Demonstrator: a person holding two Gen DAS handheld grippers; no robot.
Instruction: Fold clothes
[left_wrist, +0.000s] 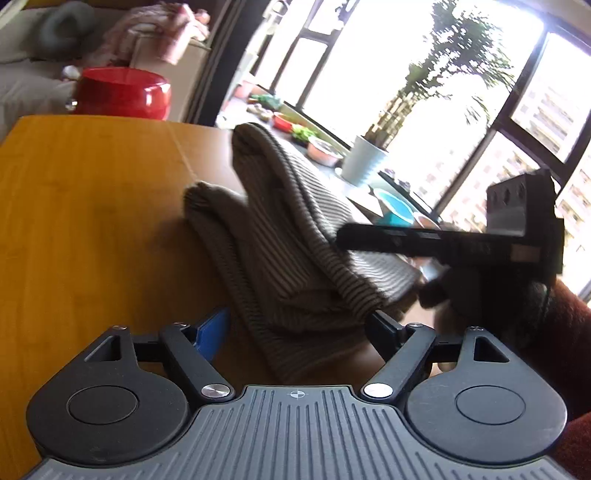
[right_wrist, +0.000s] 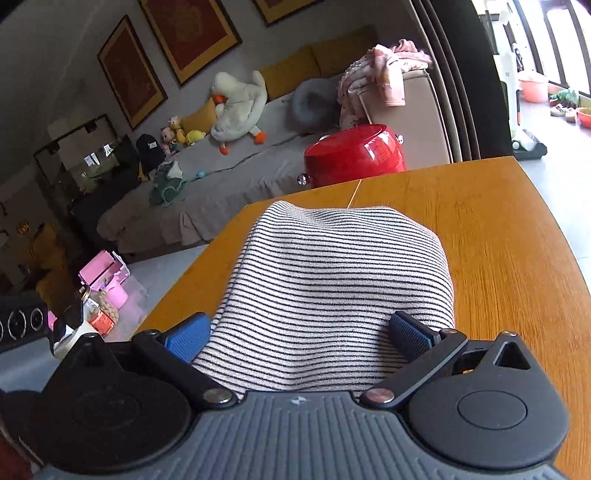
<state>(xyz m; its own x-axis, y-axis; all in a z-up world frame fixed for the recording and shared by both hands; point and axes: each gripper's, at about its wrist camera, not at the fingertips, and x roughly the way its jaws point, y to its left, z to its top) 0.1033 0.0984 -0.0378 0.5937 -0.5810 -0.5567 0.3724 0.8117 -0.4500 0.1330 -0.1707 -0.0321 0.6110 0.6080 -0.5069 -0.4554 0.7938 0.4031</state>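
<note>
A black-and-white striped garment (left_wrist: 295, 229) lies heaped on the wooden table (left_wrist: 92, 221), rising in a hump at its far end. My left gripper (left_wrist: 295, 326) is open, and the near end of the cloth lies between its fingers; the blue left pad (left_wrist: 210, 332) stands clear of it. From the right, my right gripper (left_wrist: 406, 243) reaches into the cloth's side, held by a hand in a dark red sleeve. In the right wrist view the garment (right_wrist: 332, 277) fills the wide gap of the right gripper (right_wrist: 299, 332), its stripes smooth and not pinched.
A red round container (right_wrist: 354, 155) stands just beyond the table's far edge, with a sofa (right_wrist: 229, 166) carrying toys behind it. A white plant pot (left_wrist: 364, 160) and bowls sit by the windows. The table's left edge (right_wrist: 184, 280) runs close beside the garment.
</note>
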